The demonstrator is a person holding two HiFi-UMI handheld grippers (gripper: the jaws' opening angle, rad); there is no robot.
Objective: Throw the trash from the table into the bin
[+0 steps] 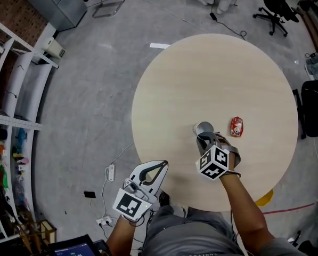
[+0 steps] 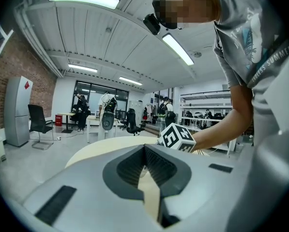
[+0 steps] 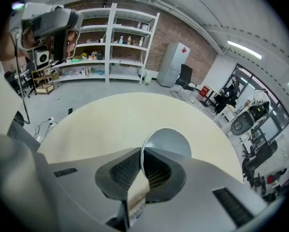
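Right gripper (image 3: 141, 168) has its jaws pinched on one thin wall of the white paper cup (image 3: 169, 140), which sits on the table toward the person's side. Held by a single wall, the cup may crush, or swing and slip free on the lift. The red wrapper (image 1: 236, 126) lies near and could be knocked. Left gripper (image 2: 144, 152), pressed together and empty, hangs beyond the table's edge. The round pale wooden table (image 1: 201, 73) stands on a grey concrete floor (image 1: 95, 89), with shelving racks (image 3: 110, 42) and office chairs (image 1: 276, 4) around. No bin shows.
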